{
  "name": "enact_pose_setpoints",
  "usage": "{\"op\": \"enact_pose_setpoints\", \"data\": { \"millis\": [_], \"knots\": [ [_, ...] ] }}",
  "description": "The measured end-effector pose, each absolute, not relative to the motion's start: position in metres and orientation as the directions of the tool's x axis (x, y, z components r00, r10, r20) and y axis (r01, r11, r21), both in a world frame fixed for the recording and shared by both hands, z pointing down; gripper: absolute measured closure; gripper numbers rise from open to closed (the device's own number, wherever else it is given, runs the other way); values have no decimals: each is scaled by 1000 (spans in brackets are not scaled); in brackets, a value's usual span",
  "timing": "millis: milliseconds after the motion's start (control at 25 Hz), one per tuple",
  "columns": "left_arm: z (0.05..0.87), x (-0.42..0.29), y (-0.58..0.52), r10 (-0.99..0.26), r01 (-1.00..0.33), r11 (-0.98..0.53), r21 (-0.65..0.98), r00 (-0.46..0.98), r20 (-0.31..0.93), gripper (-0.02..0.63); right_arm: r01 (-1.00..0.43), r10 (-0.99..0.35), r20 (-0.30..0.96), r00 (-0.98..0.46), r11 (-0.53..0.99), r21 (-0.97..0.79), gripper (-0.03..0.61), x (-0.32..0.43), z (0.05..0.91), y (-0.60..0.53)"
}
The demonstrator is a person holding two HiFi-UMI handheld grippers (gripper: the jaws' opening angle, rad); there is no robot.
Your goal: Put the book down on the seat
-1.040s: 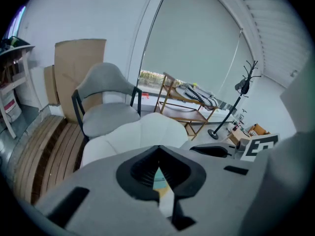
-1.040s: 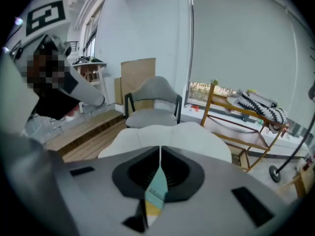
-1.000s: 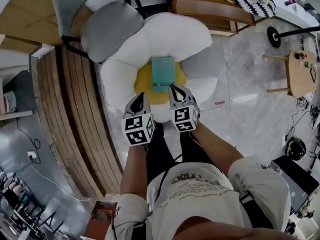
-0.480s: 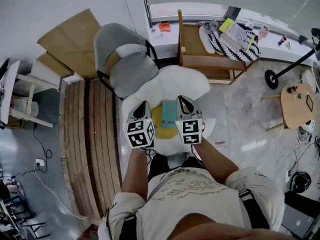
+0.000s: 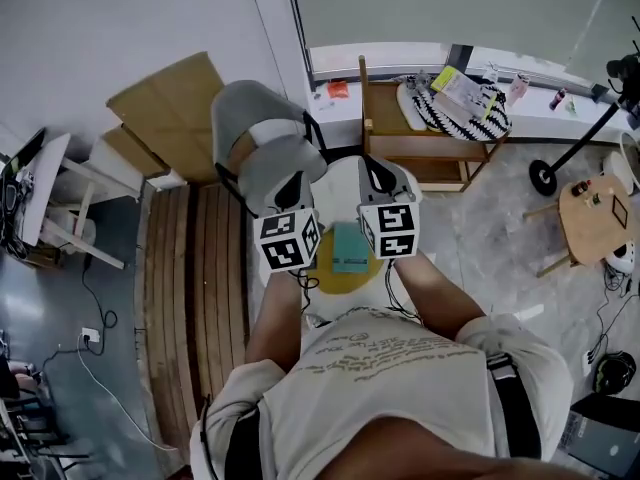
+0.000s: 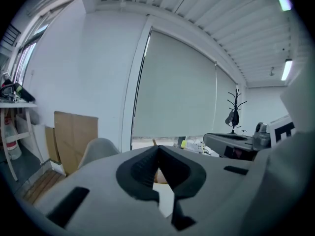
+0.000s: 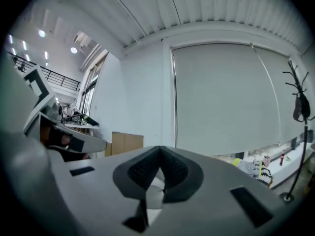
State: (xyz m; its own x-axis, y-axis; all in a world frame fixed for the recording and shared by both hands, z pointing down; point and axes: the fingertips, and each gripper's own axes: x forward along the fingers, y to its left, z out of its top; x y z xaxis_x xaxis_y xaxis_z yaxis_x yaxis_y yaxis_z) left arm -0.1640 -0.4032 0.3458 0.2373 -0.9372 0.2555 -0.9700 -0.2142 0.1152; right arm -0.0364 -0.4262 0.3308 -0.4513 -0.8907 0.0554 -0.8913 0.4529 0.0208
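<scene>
The teal book [image 5: 350, 248] lies flat on the yellow middle [image 5: 335, 276] of the white flower-shaped seat [image 5: 340, 183]. Neither gripper touches it. Both are lifted well above the seat and point out level toward the window wall. In the head view my left gripper [image 5: 290, 192] is left of the book and my right gripper [image 5: 375, 174] is right of it. The left gripper view shows the left gripper [image 6: 158, 150] with its pads met at the tips and nothing between them. My right gripper [image 7: 160, 152] looks the same in the right gripper view.
A grey chair [image 5: 262, 148] stands behind the seat at the left. A wooden bench [image 5: 410, 153] holds a striped cushion [image 5: 455, 106]. A round wooden side table [image 5: 595, 213] and a black stand base [image 5: 545, 178] are at the right. Wooden slats [image 5: 185, 268] run along the left.
Both grippers have risen away from the book and tipped up to level. The book has stayed on the seat's yellow middle. The head view has risen as well.
</scene>
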Motion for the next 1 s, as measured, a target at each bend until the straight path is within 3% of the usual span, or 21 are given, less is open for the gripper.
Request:
{"op": "enact_pose_setpoints", "data": {
  "millis": [320,1000],
  "knots": [
    [315,-161,-417,-948,-970,-226,92,240,208,594,-877,-877,-9,-480,480,-4,552,-33,296,-434],
    [318,-158,-429,-947,-973,-221,57,229,224,594,-867,-867,7,-498,498,-4,552,-38,304,-444]
  ]
}}
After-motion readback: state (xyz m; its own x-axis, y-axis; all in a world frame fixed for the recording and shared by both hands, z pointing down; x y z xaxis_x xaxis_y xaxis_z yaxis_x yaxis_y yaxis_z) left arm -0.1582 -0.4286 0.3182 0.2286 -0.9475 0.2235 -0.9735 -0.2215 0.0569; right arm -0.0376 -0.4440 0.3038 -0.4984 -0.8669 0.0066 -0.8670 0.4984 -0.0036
